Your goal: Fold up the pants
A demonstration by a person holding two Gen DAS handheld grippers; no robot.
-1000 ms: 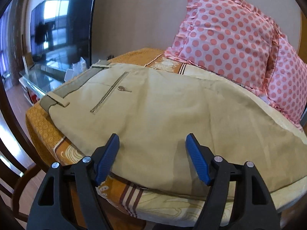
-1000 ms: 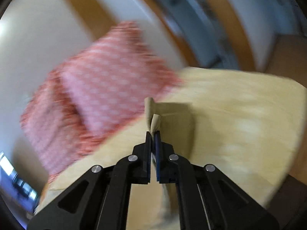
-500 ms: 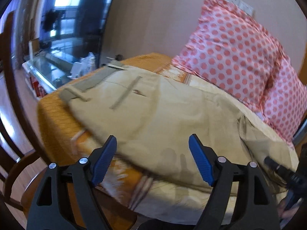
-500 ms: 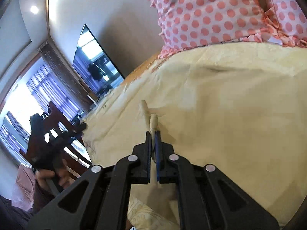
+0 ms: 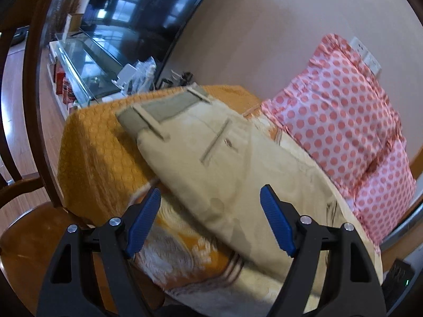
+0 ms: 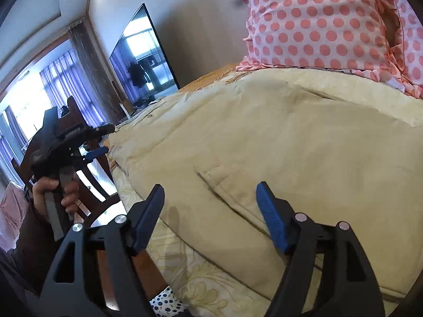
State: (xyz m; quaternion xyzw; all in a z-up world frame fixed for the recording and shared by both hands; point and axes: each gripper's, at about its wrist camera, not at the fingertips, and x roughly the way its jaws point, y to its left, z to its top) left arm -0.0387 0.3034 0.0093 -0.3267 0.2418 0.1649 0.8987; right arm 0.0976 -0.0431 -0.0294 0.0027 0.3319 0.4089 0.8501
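Note:
Beige pants (image 5: pixel 224 174) lie on a bed, waistband with belt loops at the far left, back pocket facing up. A leg end is folded back over them; its hem shows in the right wrist view (image 6: pixel 227 185) on the same pants (image 6: pixel 290 142). My left gripper (image 5: pixel 211 219) is open and empty, just above the near edge of the pants. My right gripper (image 6: pixel 208 211) is open and empty, right over the folded hem. The left gripper also shows in the right wrist view (image 6: pixel 103 140), held in a hand off the bed's left side.
Pink polka-dot pillows (image 5: pixel 343 121) stand against the wall behind the pants. An orange and cream bedspread (image 5: pixel 100 153) covers the bed. A wooden chair (image 5: pixel 31 132) stands close at the left. A TV (image 5: pixel 148 8) and glass stand lie beyond.
My right gripper opened and let go of the pant leg, which now lies folded over the pants. My left gripper drew back to the left, still open.

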